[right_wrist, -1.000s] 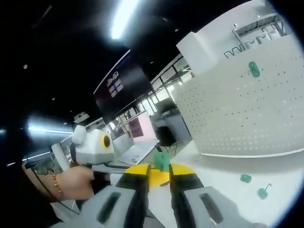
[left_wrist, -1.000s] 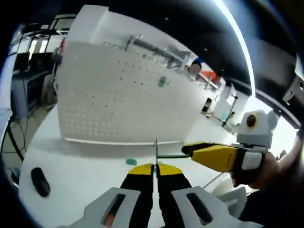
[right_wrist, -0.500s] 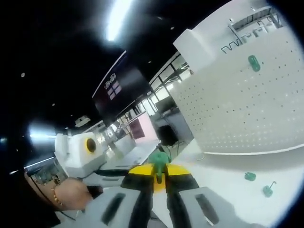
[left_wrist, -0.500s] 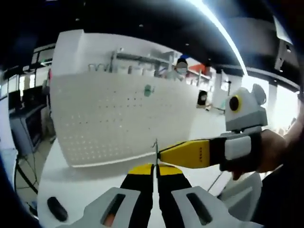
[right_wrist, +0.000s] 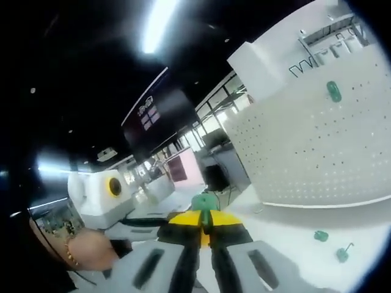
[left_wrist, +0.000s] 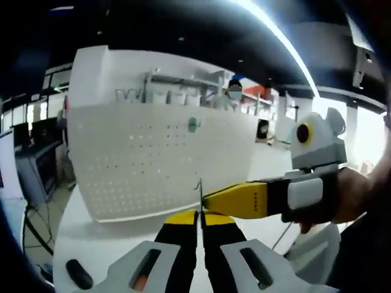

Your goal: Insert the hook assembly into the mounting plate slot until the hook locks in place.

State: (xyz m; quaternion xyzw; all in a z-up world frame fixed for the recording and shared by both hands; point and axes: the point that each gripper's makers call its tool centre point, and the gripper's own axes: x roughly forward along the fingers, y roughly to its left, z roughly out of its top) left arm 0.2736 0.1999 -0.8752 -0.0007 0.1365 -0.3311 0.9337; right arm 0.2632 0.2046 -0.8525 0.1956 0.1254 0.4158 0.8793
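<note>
Left gripper view: the left hand-held gripper (left_wrist: 200, 215) pinches a thin metal hook (left_wrist: 200, 194), its long axis upright, before the pegboard (left_wrist: 153, 159); the right hand-held gripper (left_wrist: 211, 199) touches it.

Right gripper view: jaws clamp a green mounting plate (right_wrist: 205, 203); spare green pieces (right_wrist: 320, 235) lie on the bench (right_wrist: 287, 229).

The left gripper view looks forward along its own tongs (left_wrist: 199, 215), level over the tabletop (left_wrist: 91, 244), facing the white pegboard (left_wrist: 153, 159) at mid frame. The right gripper view looks along its tongs (right_wrist: 203, 221) tilted upward, the same pegboard (right_wrist: 317, 152) at upper right. Each view catches the other tongs close by.
</note>
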